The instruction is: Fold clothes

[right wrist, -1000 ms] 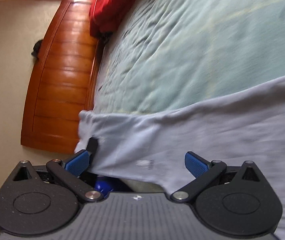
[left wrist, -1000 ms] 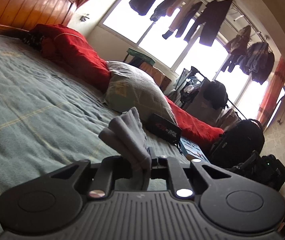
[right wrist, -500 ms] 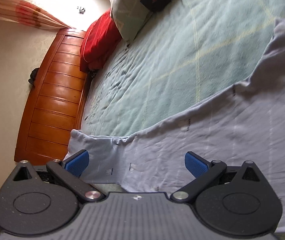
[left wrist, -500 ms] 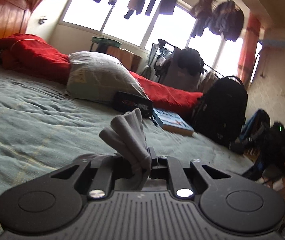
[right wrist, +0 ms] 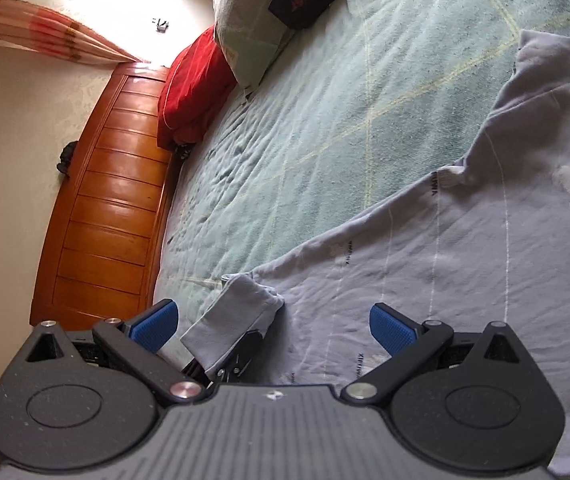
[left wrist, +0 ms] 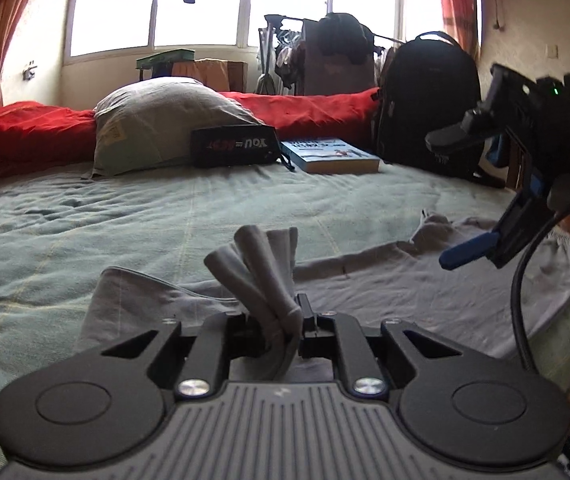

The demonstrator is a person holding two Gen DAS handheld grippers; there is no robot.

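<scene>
Left tool (left wrist: 285, 316) clenched on a bunched corner of the grey shirt (left wrist: 425, 280), rest spread flat on green bed (left wrist: 125, 216). Right tool (right wrist: 273, 322) released, hovering over shirt. Around: pillow (left wrist: 157, 124), black pouch (left wrist: 233, 146), book (left wrist: 333, 154), backpack (left wrist: 429, 100), red duvet (left wrist: 29, 132), wooden headboard (right wrist: 109, 208).
</scene>
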